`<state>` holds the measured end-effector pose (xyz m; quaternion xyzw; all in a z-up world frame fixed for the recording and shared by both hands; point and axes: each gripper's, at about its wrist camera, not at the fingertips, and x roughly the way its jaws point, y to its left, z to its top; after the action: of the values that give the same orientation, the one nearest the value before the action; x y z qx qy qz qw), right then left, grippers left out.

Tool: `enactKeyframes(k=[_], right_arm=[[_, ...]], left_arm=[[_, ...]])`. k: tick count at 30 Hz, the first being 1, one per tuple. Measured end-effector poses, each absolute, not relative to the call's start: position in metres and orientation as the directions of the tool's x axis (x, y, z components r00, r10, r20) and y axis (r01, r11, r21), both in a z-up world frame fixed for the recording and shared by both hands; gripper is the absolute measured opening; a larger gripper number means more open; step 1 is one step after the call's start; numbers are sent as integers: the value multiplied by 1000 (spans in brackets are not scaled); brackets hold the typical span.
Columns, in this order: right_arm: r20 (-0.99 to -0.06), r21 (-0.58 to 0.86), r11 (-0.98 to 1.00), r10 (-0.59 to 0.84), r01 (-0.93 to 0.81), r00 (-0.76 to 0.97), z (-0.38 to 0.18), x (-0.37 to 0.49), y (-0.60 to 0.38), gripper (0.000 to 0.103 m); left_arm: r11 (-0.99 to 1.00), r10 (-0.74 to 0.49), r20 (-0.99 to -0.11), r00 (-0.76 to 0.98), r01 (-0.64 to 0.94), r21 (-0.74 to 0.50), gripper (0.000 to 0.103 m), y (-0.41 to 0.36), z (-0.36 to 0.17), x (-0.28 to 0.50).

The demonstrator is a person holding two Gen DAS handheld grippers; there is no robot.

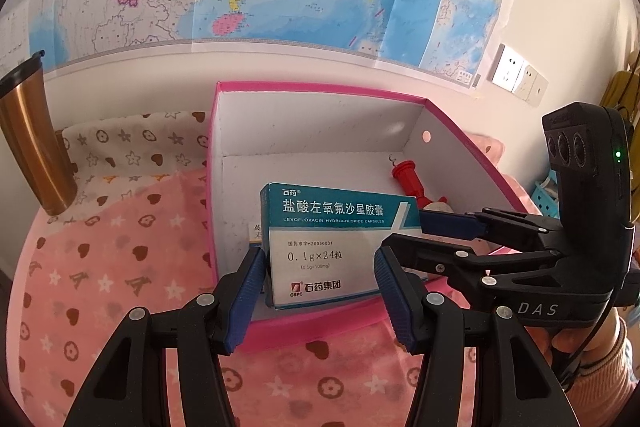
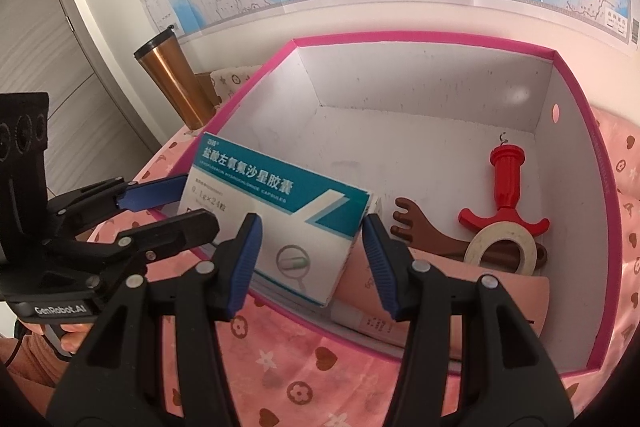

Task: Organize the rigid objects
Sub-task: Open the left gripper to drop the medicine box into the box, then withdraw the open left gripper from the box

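A teal and white medicine box (image 1: 320, 215) stands tilted on its long edge in the near left part of the pink storage box (image 1: 320, 89), resting on flatter packets. My left gripper (image 1: 320, 251) faces its printed front, jaws open, left pad by the box's left edge and right pad in front of the face. In the right wrist view, my right gripper (image 2: 312, 221) is open around the same medicine box (image 2: 280, 211), with a gap showing at its right pad. Each gripper shows in the other's view: right gripper (image 1: 404, 233), left gripper (image 2: 200, 205).
Inside the pink box (image 2: 400, 37) lie a red handled tool (image 2: 506, 183), a brown wooden scratcher (image 2: 408, 223), a tape roll (image 2: 500, 247) and a pink packet (image 2: 440, 287). A copper tumbler (image 2: 172, 83) stands left of it. A pink patterned cloth (image 1: 120, 267) covers the surface; a map hangs behind.
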<state>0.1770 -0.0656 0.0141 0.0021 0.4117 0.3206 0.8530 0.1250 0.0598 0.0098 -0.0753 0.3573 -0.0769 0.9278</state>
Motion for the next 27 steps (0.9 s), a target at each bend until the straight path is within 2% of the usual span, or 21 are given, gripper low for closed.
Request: enactKeyframes(k=[15,21,23,25,27], right_arm=[[-694,275,803,546,-529,469,12,175,-73,55],[-667,249,806,545,-537,509,21,157,-84,55],[-648,234,807,545,-542,532,26,148,-88,55],[-620,221,809,547,-544,563,32,136,-95,60],[-588,195,818,539,-542,603,36,120,-103,68]], left_arm=[[981,-176,-641,747,80,-177,57,58,10,121],[981,-181,-597,782,99,-167,63,53,16,105],[982,-177,-573,800,107,-155,73,49,20,95],[983,-175,-549,817,115,-142,83,45,23,85],[983,-174,-526,833,120,-136,86,41,25,74]])
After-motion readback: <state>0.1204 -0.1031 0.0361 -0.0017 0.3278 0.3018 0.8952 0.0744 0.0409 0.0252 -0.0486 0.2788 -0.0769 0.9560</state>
